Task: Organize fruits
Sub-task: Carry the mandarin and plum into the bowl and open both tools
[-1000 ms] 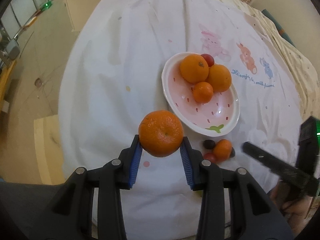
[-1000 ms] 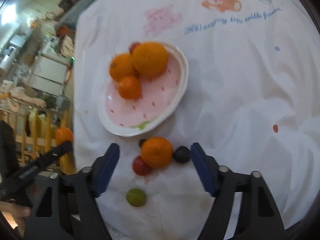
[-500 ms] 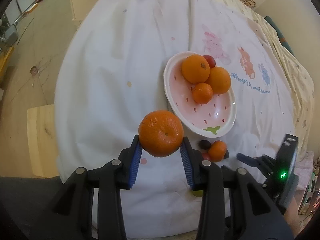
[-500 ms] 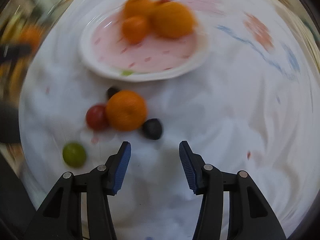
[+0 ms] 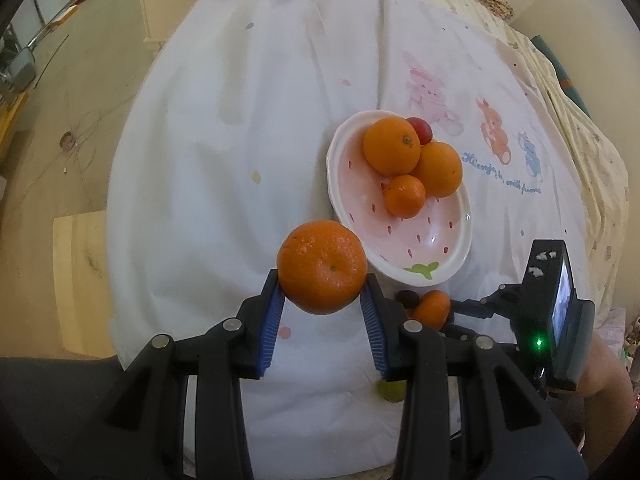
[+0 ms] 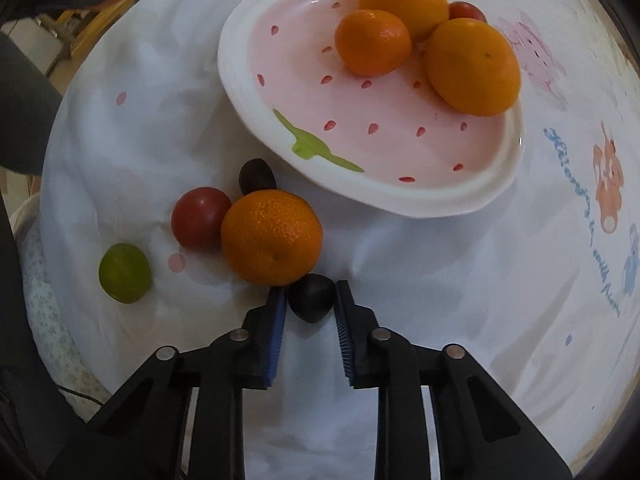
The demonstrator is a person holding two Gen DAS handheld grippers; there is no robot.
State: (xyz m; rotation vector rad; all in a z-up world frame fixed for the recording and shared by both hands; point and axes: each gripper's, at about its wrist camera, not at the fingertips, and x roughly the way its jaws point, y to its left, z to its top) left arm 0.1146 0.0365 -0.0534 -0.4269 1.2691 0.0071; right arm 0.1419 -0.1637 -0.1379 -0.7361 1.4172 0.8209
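Observation:
My left gripper is shut on a large mandarin, held above the white cloth just left of the strawberry plate. In the plate lie two oranges, a small mandarin and a red fruit. My right gripper points down at the cloth, its blue pads pressed on a small dark fruit. That fruit touches a loose mandarin. Beside it lie a red tomato, a second dark fruit and a green fruit.
The white cloth with cartoon animal prints covers a round table; its edge drops off at the left to a bare floor. A wooden stool top stands low at the left. The table's edge runs close behind the green fruit.
My right gripper rolled, came down toward the loose fruits and closed its jaws on the small dark fruit. The left gripper kept its hold on the large mandarin and barely moved.

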